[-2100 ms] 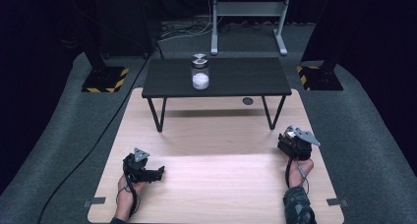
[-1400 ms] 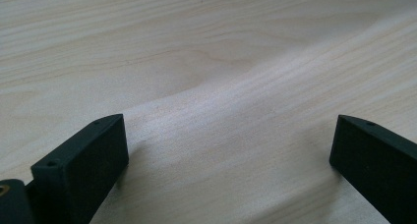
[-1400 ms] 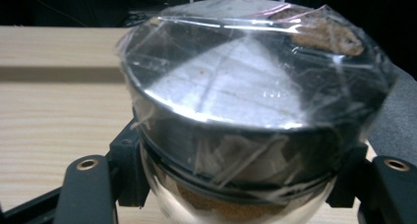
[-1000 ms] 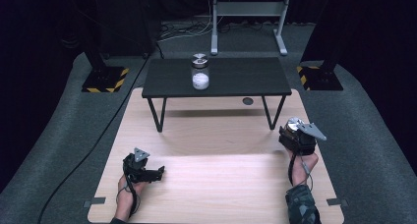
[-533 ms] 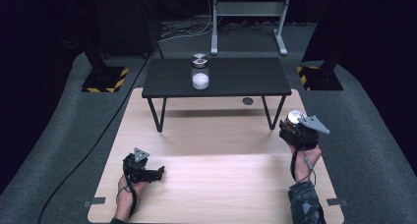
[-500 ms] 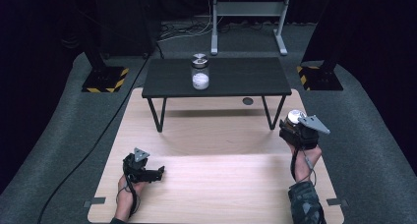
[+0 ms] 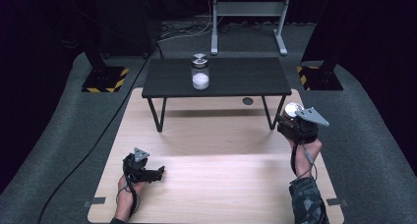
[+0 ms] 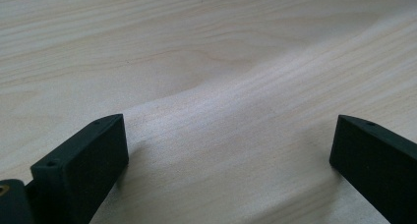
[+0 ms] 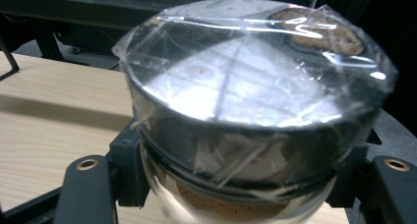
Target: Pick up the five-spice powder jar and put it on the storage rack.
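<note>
A: Item one, what my right gripper [image 7: 293, 120] carries?

B: A glass jar [image 9: 251, 116] with a dark lid wrapped in clear film, brown granules showing at its base. My jaws are pinching it from both sides, just under the lid. In the high view it sits at the right of the frame, its shiny top [image 7: 293, 109] beside the grey three-cornered plate, off the near right leg of the small black table [image 7: 236, 79].

A: Item two, my left gripper [image 7: 147, 172]?

B: Lower left of the high view, low over the pale wooden counter [image 7: 211, 155]. Jaws spread wide, nothing between them but bare wood grain in the left gripper view.

A: Item three, other stock?

B: A second jar [image 7: 200, 72], silver lid, white contents, upright near the middle of the black table, upper centre of the frame, well apart from both grippers.

A: Surroundings?

B: Grey carpet and a metal stand [image 7: 246, 17] behind the table.
</note>
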Motion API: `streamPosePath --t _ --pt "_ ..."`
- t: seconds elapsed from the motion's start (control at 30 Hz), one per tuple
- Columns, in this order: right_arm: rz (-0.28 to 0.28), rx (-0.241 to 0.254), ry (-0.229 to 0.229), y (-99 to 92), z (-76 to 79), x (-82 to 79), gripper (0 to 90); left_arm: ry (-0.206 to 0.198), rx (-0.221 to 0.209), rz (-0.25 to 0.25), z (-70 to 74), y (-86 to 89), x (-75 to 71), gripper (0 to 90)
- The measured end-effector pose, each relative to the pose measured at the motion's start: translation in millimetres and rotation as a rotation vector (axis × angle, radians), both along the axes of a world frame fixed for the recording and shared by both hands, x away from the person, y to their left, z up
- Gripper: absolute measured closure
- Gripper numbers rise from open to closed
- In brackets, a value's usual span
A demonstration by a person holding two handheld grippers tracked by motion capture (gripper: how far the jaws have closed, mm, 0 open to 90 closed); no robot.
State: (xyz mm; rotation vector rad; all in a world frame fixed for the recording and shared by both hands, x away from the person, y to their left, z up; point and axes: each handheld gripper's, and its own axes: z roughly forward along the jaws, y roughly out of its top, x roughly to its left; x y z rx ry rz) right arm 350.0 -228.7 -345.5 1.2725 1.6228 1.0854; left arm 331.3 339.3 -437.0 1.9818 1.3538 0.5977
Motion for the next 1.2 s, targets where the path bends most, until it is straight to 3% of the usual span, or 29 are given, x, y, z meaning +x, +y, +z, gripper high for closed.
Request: streamPosePath --t 0.27,0.67,1.2 --pt "0.024 0.012 -0.009 -1.9 16.5 5.3 29.2 0.0 -0.001 0.001 -0.1 -0.1 -0.1 0.8" --pt "0.056 -0.017 -0.029 5.7 42.5 13.9 29.2 0.0 0.001 0.0 0.0 0.0 0.0 0.8" --pt "0.103 -0.028 -0.038 19.2 74.4 37.6 29.2 0.0 0.001 0.0 0.1 0.1 0.1 0.8"
